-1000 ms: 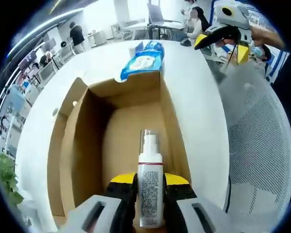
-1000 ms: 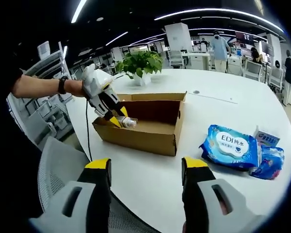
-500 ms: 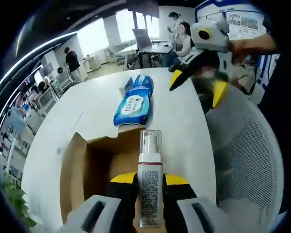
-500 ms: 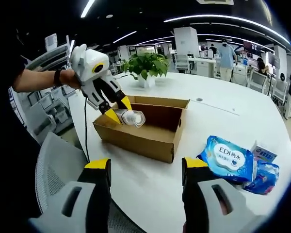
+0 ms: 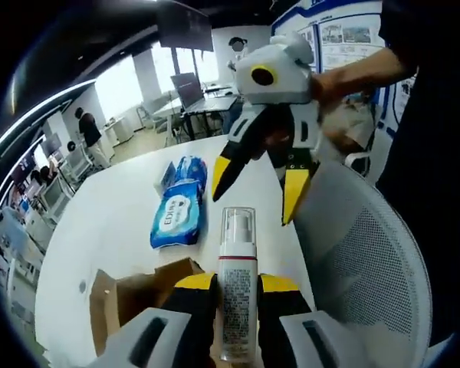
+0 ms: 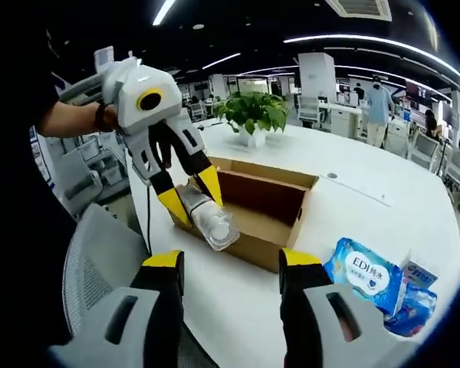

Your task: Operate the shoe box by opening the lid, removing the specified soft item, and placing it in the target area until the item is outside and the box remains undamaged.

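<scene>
My left gripper (image 5: pixel 238 287) is shut on a white pump bottle (image 5: pixel 237 287) with a clear cap and a printed label, held up above the open cardboard box (image 5: pixel 130 299). In the right gripper view the same bottle (image 6: pixel 208 218) hangs in the left gripper (image 6: pixel 190 192), over the near edge of the box (image 6: pixel 253 207). My right gripper (image 6: pixel 231 264) stands open with nothing between its fingers, in front of the box. It shows in the left gripper view as a white gripper (image 5: pixel 257 188) with yellow tips, held by a hand, close ahead.
A blue wet-wipes pack (image 5: pixel 175 218) and a smaller blue pack (image 5: pixel 185 169) lie on the white round table (image 5: pixel 107 222). In the right gripper view the wipes pack (image 6: pixel 366 274) lies right of the box. A potted plant (image 6: pixel 253 115) stands behind it. A mesh chair (image 5: pixel 360 261) is near.
My left gripper has lifted the bottle up out of the box and toward the right gripper. The right gripper has come closer and stayed open.
</scene>
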Demonstrator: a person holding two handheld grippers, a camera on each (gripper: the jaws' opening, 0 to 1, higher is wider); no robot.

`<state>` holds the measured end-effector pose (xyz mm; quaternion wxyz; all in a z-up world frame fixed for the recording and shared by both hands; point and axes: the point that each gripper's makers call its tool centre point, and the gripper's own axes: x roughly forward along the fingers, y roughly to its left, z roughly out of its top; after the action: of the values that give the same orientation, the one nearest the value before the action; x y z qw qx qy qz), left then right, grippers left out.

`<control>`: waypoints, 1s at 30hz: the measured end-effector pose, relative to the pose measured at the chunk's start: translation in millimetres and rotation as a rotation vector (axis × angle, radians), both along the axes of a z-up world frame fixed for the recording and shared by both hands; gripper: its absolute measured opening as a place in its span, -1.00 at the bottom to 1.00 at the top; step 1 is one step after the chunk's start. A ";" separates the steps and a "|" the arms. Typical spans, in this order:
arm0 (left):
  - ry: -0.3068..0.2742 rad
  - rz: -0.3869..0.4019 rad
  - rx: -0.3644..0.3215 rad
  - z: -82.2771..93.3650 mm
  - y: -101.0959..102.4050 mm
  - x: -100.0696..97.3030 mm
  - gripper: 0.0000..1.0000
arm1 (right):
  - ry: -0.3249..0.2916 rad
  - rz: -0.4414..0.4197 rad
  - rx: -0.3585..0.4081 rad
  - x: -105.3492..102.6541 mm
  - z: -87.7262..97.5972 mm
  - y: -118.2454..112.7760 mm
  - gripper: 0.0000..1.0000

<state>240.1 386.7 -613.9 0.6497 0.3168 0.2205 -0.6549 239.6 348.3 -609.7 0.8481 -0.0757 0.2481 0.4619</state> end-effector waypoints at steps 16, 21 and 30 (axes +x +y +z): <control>-0.014 -0.116 -0.049 22.4 -20.4 -21.7 -0.60 | -0.116 0.167 -0.046 -16.7 19.0 10.6 -0.52; -0.021 -0.122 -0.060 27.4 -20.1 -20.7 -0.60 | -0.147 0.194 -0.036 -22.0 30.8 14.9 -0.61; -0.077 -0.147 -0.016 17.6 -17.6 -23.4 -0.60 | -0.339 0.328 -0.263 -30.7 42.3 28.3 -0.66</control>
<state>216.7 369.2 -596.3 0.6105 0.3517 0.1664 -0.6899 208.9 376.6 -567.4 0.7744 -0.3008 0.1447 0.5375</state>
